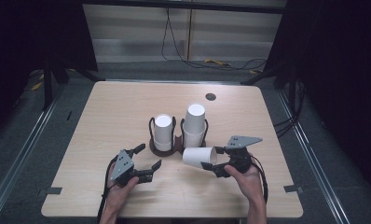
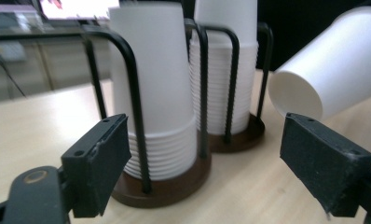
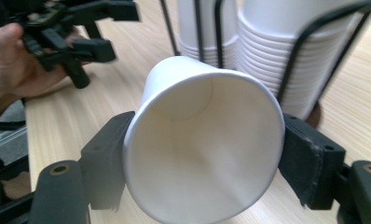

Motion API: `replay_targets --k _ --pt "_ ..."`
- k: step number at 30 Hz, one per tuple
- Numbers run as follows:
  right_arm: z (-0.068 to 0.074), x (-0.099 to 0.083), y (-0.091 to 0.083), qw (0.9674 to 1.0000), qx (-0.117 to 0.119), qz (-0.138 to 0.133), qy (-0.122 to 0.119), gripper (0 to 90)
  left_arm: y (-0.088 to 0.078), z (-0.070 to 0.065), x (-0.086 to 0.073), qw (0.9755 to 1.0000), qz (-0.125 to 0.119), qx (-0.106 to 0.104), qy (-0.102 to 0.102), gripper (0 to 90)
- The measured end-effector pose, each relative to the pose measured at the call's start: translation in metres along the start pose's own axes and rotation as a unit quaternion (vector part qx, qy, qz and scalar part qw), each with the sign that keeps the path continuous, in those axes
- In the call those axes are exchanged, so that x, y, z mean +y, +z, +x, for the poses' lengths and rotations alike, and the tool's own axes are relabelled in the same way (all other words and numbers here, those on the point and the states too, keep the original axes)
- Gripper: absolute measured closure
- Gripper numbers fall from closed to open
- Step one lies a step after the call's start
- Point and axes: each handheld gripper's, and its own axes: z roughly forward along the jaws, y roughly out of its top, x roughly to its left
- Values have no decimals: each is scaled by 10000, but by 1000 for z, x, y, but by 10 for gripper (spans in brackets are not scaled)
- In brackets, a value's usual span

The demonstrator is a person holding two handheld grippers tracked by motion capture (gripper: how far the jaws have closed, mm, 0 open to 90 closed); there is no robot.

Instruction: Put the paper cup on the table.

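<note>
A single white paper cup [image 1: 200, 156] was found clamped between the jaws of the right gripper [image 1: 217, 162], held on its side near the rim, its open mouth turned toward the gripper and its base pointing toward the table's middle. In the right gripper view the cup [image 3: 204, 149] was seen pressed from both sides by the black pads, the rim slightly squeezed. The cup was held just in front of the two-post cup holder [image 1: 174, 144], beside the right stack of cups [image 1: 194, 125] and apart from it; the left stack of cups [image 1: 163, 132] stood next to that. The left gripper [image 1: 149, 157] was observed with its jaws spread wide and nothing between them, aimed at the holder's left stack [image 2: 155, 107] from the near left of the table [image 1: 104, 116].
</note>
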Motion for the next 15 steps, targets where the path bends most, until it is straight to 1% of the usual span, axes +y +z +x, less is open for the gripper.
replay_targets --k 1,2,3,4,5,6,7,9,11,12,14,15 --pt "-2 0 -4 9999 -100 72 28 251 0 1 0 10000 3 -21 -13 154" --pt "-2 0 -4 9999 -100 72 28 251 1 0 0 10000 11 -10 -3 154" --pt "-3 -1 -7 9997 -158 158 84 251 0 -1 0 10000 25 6 58 154" --pt "-3 -1 -7 9997 -158 158 84 251 0 -2 0 9999 30 -2 170 154" --pt "-4 0 -9 9994 -194 266 92 251 1 -4 0 9997 33 -1 239 155" --pt "-4 0 -9 9994 -194 266 92 251 1 -4 0 9997 33 -1 239 155" --pt "-4 0 -10 9992 -196 333 93 251 1 -5 0 9997 24 -1 244 155" --pt "-4 1 -13 9983 -282 502 84 251 1 -5 0 9996 21 17 266 158" --pt "-4 3 -18 9979 -292 570 112 251 1 -6 0 9996 28 36 281 158" --pt "-6 5 -23 9970 -400 645 128 251 1 -5 0 9997 16 50 258 158" --pt "-7 6 -25 9965 -446 691 135 251 -1 -4 0 9998 -38 94 188 160" --pt "-11 8 -28 9962 -448 731 169 251 -2 -4 -1 9997 -72 141 170 163"
